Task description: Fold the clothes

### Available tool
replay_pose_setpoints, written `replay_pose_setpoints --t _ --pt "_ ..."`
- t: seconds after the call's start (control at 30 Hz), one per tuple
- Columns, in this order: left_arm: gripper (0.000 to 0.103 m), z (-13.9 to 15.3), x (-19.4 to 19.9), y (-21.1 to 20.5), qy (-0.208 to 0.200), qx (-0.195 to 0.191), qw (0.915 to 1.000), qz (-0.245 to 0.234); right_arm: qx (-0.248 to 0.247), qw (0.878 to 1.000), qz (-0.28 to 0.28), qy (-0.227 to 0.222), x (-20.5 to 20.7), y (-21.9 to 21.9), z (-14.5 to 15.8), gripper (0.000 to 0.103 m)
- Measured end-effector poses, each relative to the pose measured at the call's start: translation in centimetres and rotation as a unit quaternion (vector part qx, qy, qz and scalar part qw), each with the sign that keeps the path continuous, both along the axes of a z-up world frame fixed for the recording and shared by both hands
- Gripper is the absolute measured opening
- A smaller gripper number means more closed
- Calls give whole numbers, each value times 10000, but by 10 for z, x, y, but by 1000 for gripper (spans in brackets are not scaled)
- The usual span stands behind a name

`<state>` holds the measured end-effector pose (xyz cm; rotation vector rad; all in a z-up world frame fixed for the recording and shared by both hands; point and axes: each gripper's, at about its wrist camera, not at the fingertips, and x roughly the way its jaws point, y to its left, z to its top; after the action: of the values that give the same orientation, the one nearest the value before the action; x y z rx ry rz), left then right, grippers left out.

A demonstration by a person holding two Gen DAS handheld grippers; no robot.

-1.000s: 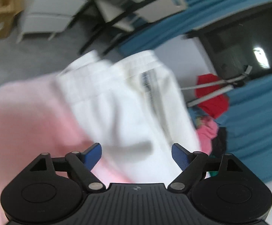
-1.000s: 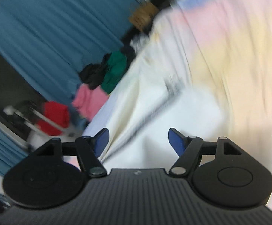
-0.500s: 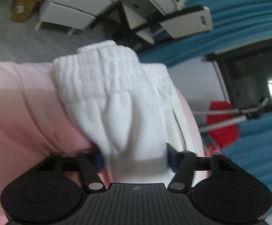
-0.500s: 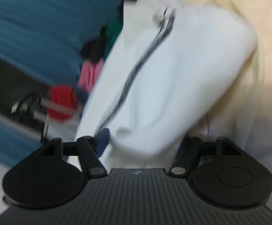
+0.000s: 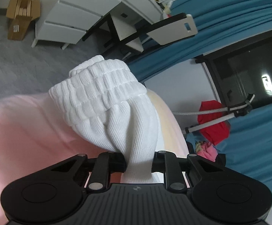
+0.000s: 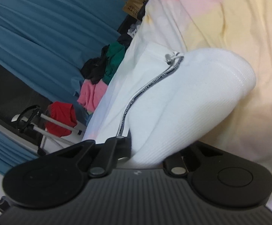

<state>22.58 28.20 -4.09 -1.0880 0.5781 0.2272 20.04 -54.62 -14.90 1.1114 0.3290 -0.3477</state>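
My left gripper (image 5: 138, 162) has just been closing, and now its black jaws pinch a bunch of the soft white ribbed knit garment (image 5: 117, 120). The cloth is squeezed tight between them and fans out beyond them to a thick, puffy stretchy band (image 5: 98, 86) at the far end. My right gripper (image 6: 147, 154) has just been closing too, and it squeezes another part of the same white garment (image 6: 188, 101), which bulges up in a big round fold right in front of it. A thin dark and white zip line (image 6: 136, 97) runs along the left side of that fold, with a small silver pull (image 6: 167, 57) at its far end. The garment lies on a soft bed sheet with pink and pale yellow patches (image 6: 248, 28), which spreads under it and to the right. On the left side of my right view, a heap of clothes in red, pink, green and black (image 6: 98, 78) sits near blue curtains (image 6: 42, 28). In my left view, far off, I see a white chest of drawers (image 5: 76, 11), a brown cardboard box (image 5: 20, 13) on the grey floor, and a dark screen (image 5: 248, 69) on the right.
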Motion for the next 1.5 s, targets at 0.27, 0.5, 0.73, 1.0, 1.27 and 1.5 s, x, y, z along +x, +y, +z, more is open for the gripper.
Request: replay_pose_setpoints --t 0.27,0.5,0.73,1.0,1.27,1.5 --pt "21 36 -113 29 338 387 9975 -475 655 9966 391 295 -73 -6 0 14" --pt "24 -13 -157 39 761 621 9906 -951 864 9938 298 634 -111 4 -7 14" --pt "50 -24 -169 20 966 1156 9799 -1311 1101 9907 473 647 -116 -2 -20 36" --pt "81 25 -211 -35 641 3196 9190 -2216 1473 9889 -27 203 -152 -16 -22 63" --pt "83 61 -212 -114 -155 3916 8893 -2357 1450 9891 234 143 -141 -11 -29 63" --pt "86 38 -167 -209 -646 3915 8738 -2812 1200 9922 341 -69 -138 -8 -21 63"
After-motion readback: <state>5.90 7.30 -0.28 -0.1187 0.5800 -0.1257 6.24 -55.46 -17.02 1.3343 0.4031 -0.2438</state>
